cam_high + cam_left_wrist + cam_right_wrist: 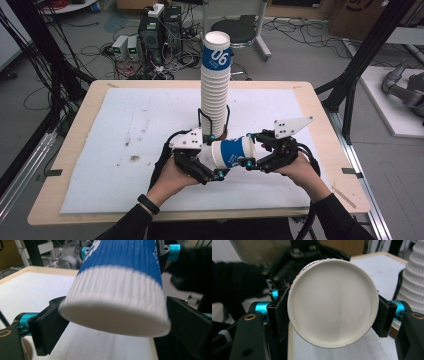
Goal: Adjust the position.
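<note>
I hold one paper cup (233,152) lying on its side, just below the middle of the high view, between my two tools. Its long axis runs left to right in that picture. My right gripper (251,150) clamps it: in the right gripper view the two pads press on both sides of the cup (333,302), and I look straight at one round white end of it. My left gripper (214,156) stands wide at the other end; in the left gripper view the cup (120,290) passes between the jaws, which are spread to both sides, and I see no pad pressing on it.

The tall stack of cups (215,87) stands upright on the white mat (125,150), just above both tools, nearer to my left one. I judge that the cup must first turn from lying to upright before it can go on the stack.
</note>
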